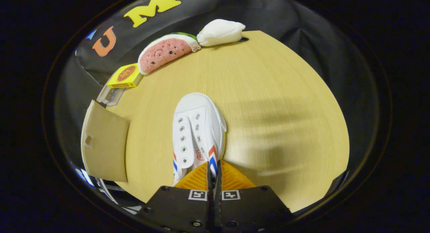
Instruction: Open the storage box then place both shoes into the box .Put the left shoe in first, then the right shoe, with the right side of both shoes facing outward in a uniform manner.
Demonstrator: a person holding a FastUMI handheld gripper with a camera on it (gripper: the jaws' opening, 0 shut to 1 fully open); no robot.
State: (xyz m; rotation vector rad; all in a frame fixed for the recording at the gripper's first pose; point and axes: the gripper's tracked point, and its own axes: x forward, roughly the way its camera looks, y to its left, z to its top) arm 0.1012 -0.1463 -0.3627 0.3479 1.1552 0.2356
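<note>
A white canvas shoe (196,129) with red and blue side stripes and no laces hangs in front of me, toe pointing away over the wooden table (268,102). My gripper (214,169) is shut on the shoe's right side wall near the heel opening, both fingers pressed together on the thin canvas. To the left of the shoe a beige flap (104,145) of the storage box stands open; the box's inside is hidden below it.
Along the table's far left rim lie a yellow small box (125,77), a watermelon-slice plush (166,53) and a white plush (220,32). A white-framed object (109,94) sits behind the flap. The table's right half is bare wood.
</note>
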